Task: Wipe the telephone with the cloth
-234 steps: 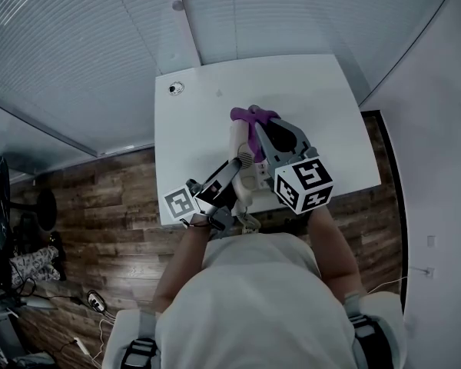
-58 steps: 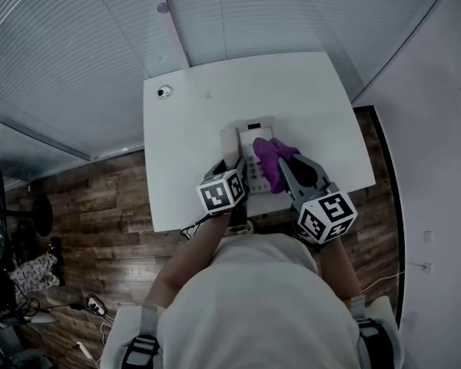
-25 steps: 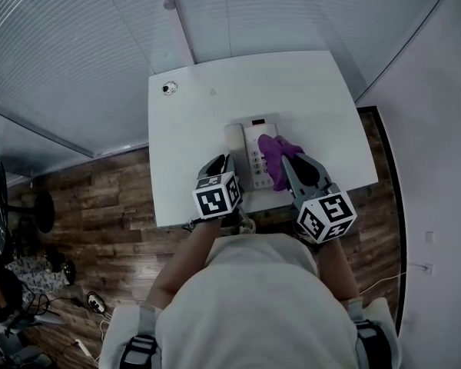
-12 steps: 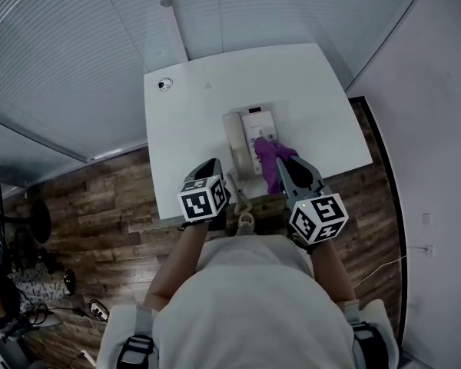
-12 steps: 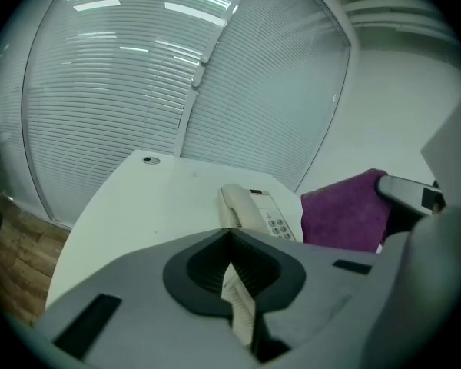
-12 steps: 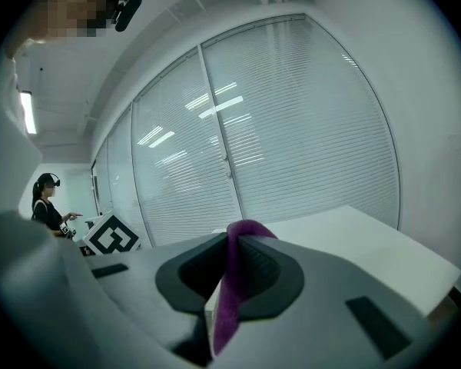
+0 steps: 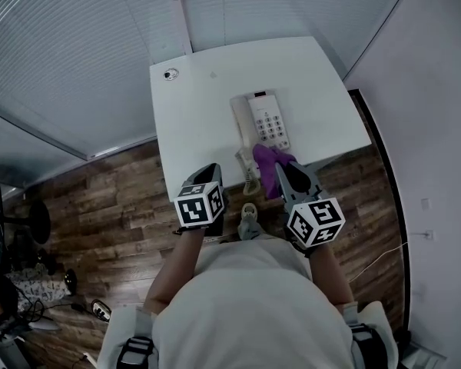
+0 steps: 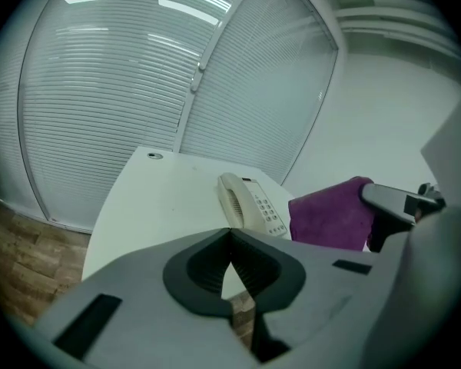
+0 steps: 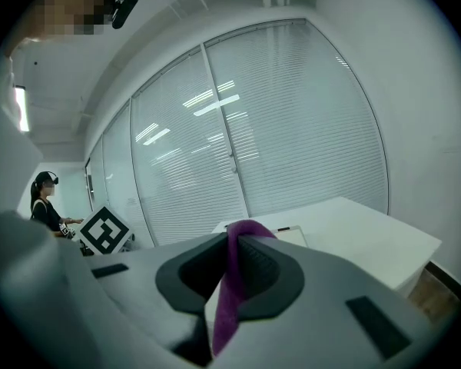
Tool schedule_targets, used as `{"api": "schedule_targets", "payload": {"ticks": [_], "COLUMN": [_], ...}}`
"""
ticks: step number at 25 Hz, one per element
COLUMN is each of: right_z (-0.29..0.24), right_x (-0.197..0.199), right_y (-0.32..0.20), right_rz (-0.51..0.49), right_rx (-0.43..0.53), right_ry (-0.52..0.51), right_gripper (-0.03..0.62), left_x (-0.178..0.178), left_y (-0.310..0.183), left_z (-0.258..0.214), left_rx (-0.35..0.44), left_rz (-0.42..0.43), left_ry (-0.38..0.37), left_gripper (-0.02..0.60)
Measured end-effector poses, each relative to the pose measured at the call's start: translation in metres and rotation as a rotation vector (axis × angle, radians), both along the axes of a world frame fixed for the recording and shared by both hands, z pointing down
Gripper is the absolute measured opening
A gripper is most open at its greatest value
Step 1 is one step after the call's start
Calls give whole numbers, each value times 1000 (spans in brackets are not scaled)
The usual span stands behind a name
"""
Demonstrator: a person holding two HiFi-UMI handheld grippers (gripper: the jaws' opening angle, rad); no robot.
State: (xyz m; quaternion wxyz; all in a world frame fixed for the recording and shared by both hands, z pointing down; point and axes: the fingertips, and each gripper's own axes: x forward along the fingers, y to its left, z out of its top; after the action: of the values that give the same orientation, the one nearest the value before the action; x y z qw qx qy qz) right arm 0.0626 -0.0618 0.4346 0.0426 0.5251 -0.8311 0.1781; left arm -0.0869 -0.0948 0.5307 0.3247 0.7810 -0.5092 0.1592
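while the phone [image 7: 263, 120] sat on the table [image 7: 200, 106], the right gripper [image 7: 283, 174] pinched the cloth [image 7: 266, 166] just short of it and the left gripper [image 7: 209, 172] was closed, empty; the cloth looked soft, limp, best held by a bunched fold, the phone light, likely to slide

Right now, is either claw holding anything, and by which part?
The right gripper holds the purple cloth, pinched at a bunched fold between its jaws, the rest hanging free. The left gripper is shut on nothing.
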Motion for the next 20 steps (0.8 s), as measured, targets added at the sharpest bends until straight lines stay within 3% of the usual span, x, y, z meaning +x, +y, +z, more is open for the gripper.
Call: {"api": "schedule_targets", "payload": {"ticks": [20], "right_z": [3], "right_x": [-53], "right_y": [104], "right_rz": [-17], "right_rx": [-24], "right_ry": [8], "right_gripper": [43], "left_x": [-46], "left_y": [126], "left_z": [-2], "left_rx": [-4], "left_rz": [51], "left_ry": [13], "left_gripper": [20]}}
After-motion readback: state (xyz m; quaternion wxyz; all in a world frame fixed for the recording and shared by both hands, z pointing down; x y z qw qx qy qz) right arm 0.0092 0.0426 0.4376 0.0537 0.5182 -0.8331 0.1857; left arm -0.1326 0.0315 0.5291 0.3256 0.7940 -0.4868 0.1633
